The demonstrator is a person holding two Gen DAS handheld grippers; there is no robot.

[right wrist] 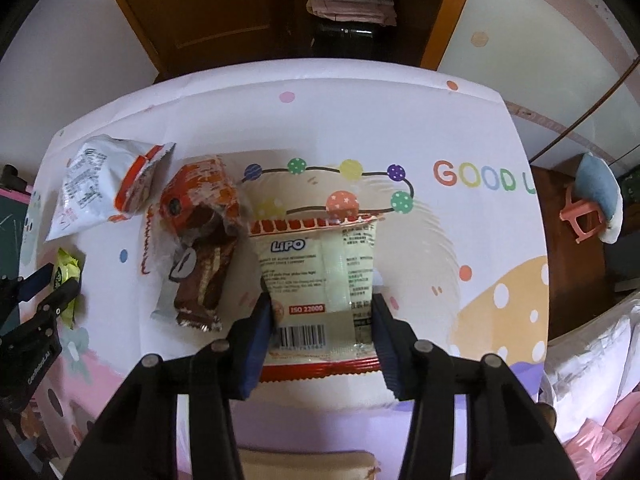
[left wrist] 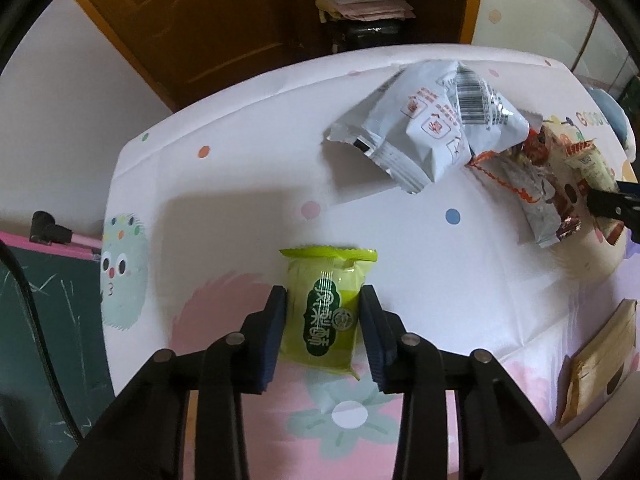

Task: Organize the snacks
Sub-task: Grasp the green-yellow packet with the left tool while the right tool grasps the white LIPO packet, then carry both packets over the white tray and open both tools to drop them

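White packet (right wrist: 320, 280) reads "LIPO", "ISO 22000"; tablecloth (right wrist: 460, 128) reads "GOOD".

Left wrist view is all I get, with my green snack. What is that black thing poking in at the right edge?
Observer: That is the right gripper. Its pads touch both sides of a white packet with red ends.
Operator: Does the packet say anything?
Observer: Yes, LIPO in blue letters, and there is a barcode near the gripper.
Operator: What is past it?
Observer: A printed string of spotted balls on the cloth, curling above the packet's far end.
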